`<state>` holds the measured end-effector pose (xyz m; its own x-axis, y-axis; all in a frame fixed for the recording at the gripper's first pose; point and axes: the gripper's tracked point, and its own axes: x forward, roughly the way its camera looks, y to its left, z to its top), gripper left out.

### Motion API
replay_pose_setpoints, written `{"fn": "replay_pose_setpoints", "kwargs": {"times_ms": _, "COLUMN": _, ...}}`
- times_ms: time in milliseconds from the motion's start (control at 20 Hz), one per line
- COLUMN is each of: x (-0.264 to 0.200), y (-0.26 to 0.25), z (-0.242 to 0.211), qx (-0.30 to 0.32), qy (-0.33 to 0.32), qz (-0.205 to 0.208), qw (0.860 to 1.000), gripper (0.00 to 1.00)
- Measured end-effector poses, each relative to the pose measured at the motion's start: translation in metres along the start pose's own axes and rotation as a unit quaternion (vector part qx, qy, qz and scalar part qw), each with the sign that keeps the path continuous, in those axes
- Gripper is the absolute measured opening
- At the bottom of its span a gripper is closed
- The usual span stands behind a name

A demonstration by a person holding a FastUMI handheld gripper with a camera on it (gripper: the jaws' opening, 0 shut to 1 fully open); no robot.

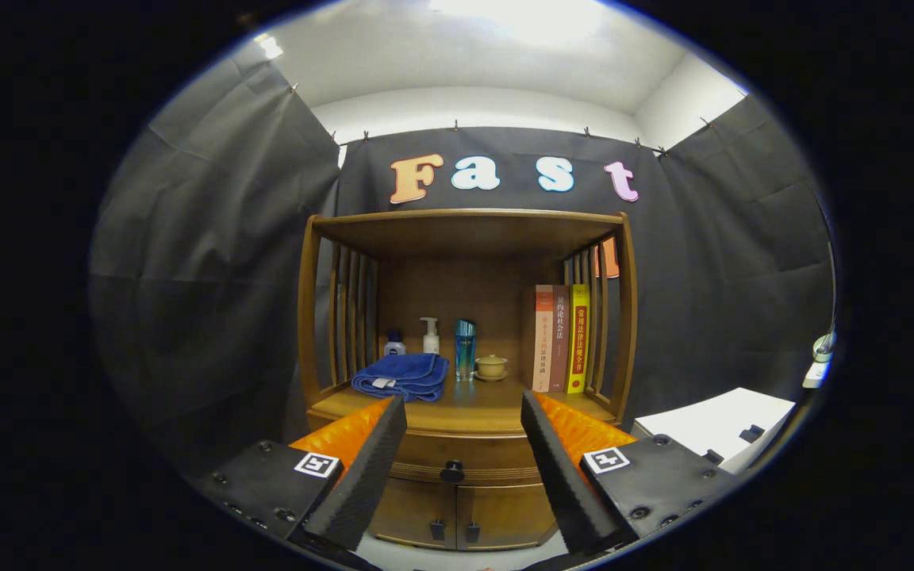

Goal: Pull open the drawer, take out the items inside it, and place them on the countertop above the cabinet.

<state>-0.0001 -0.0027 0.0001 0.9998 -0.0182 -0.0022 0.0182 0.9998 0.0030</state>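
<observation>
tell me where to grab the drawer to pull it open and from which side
Grip the round dark knob at the middle of the closed drawer front, coming straight in from the front. It sticks out from the flat wood, so the open gripper, its fingers apart and short of it, can close on its sides and pull back.

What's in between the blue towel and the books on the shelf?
Between the blue towel and the books, the gripper view shows a teal bottle and a small lidded cup on its saucer.
</observation>
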Motion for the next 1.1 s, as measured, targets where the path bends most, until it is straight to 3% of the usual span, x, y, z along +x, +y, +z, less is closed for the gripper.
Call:
{"fn": "replay_pose_setpoints", "kwargs": {"times_ms": 650, "x": 0.045, "y": 0.023, "z": -0.038, "qx": -0.019, "qy": -0.005, "qz": 0.016, "qw": 1.000, "gripper": 0.96}}
{"fn": "replay_pose_setpoints", "kwargs": {"times_ms": 1100, "x": 0.077, "y": 0.027, "z": -0.165, "qx": -0.008, "qy": 0.052, "qz": -0.004, "qw": 0.999, "gripper": 0.96}}
